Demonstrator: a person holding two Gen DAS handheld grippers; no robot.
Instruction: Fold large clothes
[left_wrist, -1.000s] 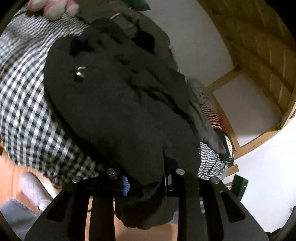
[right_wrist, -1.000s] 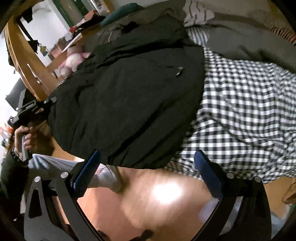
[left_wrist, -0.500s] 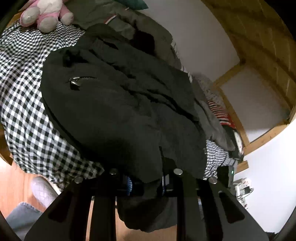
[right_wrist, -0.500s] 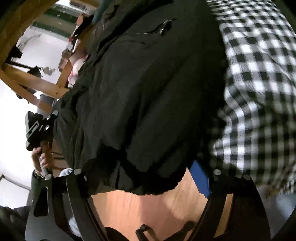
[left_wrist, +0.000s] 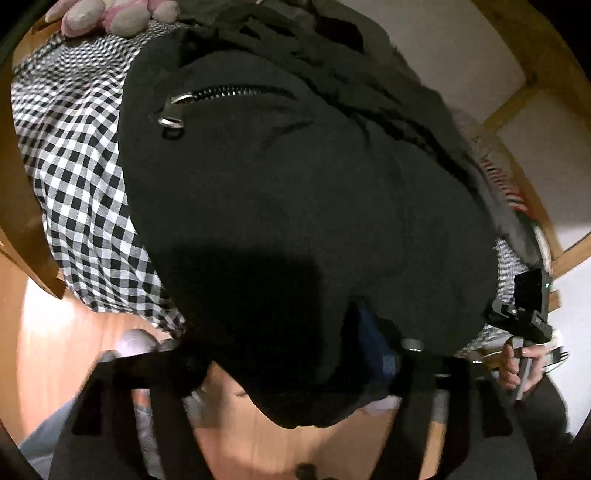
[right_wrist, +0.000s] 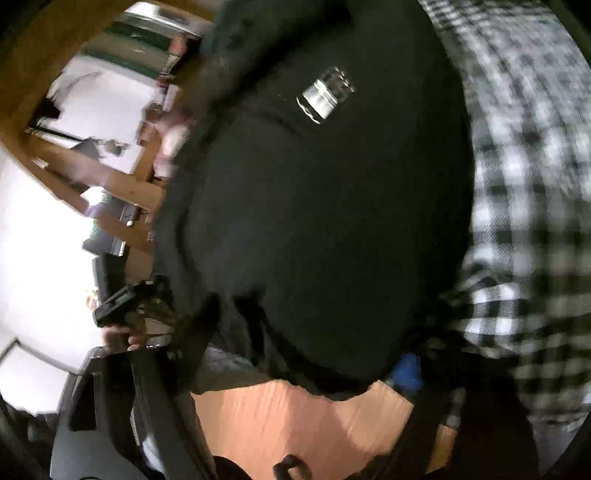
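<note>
Draping off bed edge – dark jacket (left_wrist: 314, 206) w/ silver zip; left claw (left_wrist: 295, 369) opening, right claw (right_wrist: 295, 373) released.

Left wrist view: looks steeply down from very near onto a black jacket (left_wrist: 295, 206) hanging over the edge of a checked bedcover (left_wrist: 85, 192); the other handheld gripper (left_wrist: 524, 321) shows at the right edge.
Right wrist view: blurred, tilted, equally near; bedcover (right_wrist: 524, 177) on the right, wood floor (right_wrist: 295, 424) below.
Shared: the jacket (right_wrist: 325, 221), its zip, the bedcover.
</note>
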